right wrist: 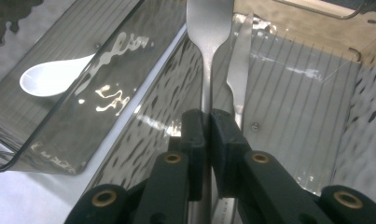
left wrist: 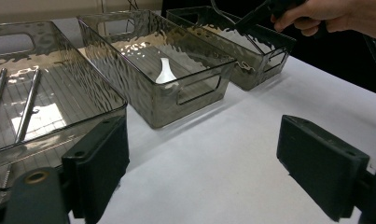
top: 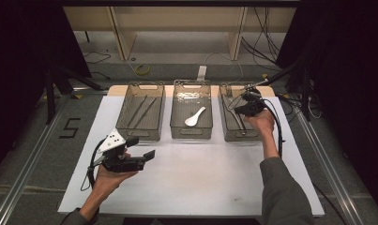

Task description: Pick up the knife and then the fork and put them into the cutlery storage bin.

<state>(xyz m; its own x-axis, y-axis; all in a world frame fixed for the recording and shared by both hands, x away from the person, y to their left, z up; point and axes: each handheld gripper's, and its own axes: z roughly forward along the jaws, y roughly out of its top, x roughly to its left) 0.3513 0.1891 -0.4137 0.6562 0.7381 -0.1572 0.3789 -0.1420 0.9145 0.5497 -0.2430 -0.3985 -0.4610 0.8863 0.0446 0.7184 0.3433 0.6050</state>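
Smoky clear plastic makes up three bins in a row on the white tabletop point(top: 191, 178) in the high view: the left bin point(top: 140, 111) holds thin metal utensils, the middle bin point(top: 192, 115) a white spoon point(top: 195, 117), and the right gripper point(top: 245, 104) reaches into the right bin point(top: 238, 123), while the left gripper point(top: 142, 157) hangs over bare tabletop near the front. In the left gripper view its jaws stand wide apart with nothing between them. In the right gripper view the jaws are pinched tight on the handle of a metal fork point(right wrist: 208, 32), which sits inside the right bin beside another metal utensil point(right wrist: 238, 60).
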